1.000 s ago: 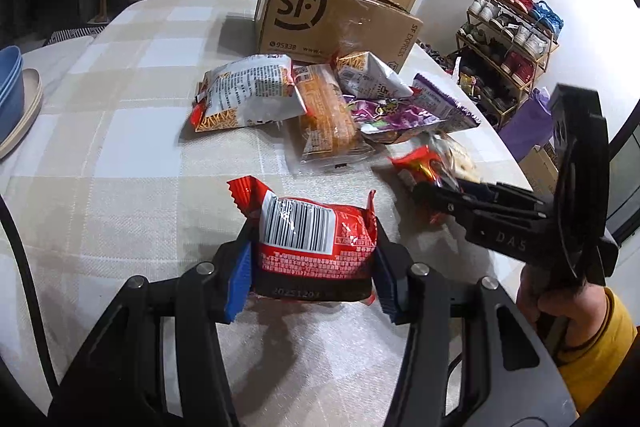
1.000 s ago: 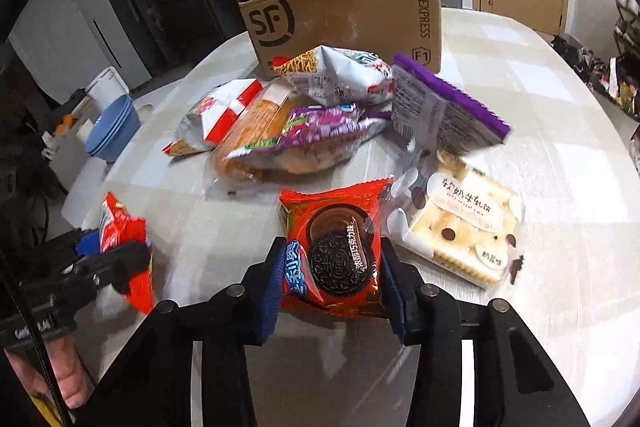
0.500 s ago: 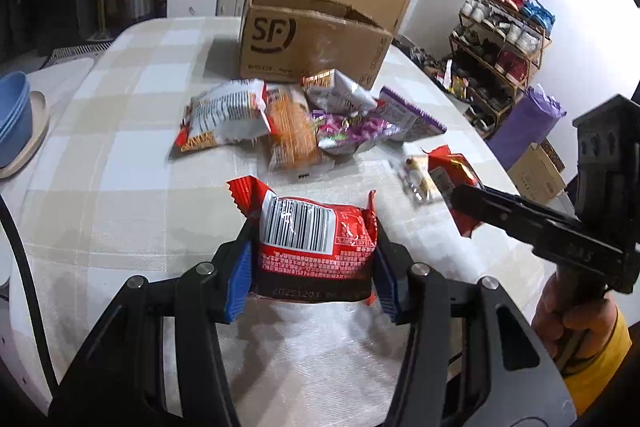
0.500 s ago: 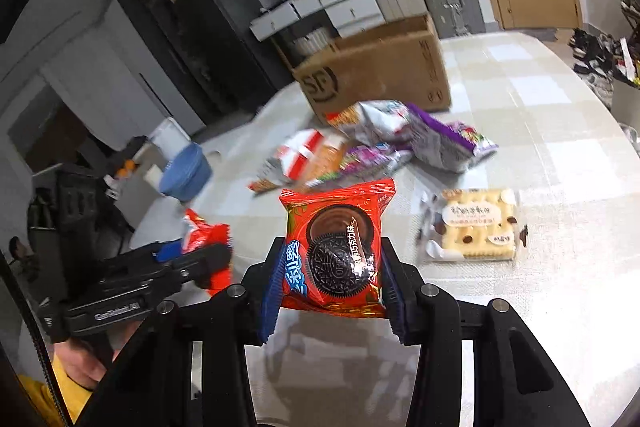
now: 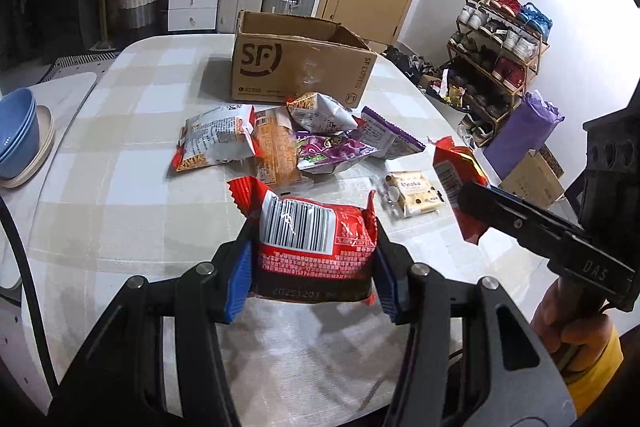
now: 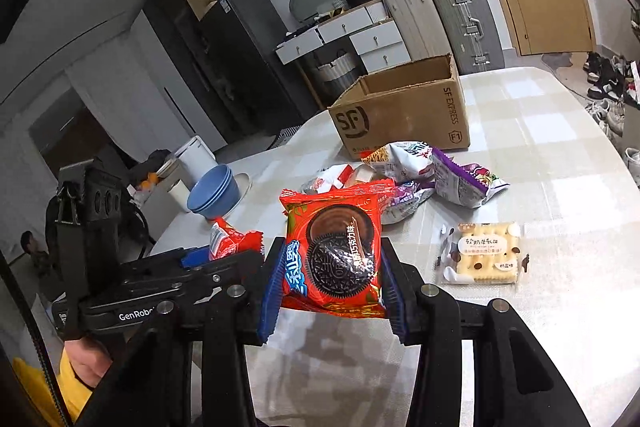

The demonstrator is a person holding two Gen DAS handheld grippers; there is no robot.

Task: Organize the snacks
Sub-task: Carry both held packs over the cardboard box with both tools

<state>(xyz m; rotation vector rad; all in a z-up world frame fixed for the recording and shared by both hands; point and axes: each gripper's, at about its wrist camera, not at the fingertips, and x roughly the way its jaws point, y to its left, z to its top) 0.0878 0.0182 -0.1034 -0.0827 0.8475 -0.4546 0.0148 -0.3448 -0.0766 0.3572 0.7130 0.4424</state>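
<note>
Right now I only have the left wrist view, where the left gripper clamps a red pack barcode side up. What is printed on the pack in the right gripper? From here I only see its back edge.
Observer: The right gripper is shut on a red cookie pack; its front shows dark round sandwich cookies.
Operator: Is that pack resting on the table?
Observer: No, it is held above the tablecloth, with the cream biscuit pack lying flat to its right.
Operator: Can you see into the cardboard box?
Observer: Only part of it. The cardboard box stands open-topped behind the snack pile, and the inner walls that show are bare.
</note>
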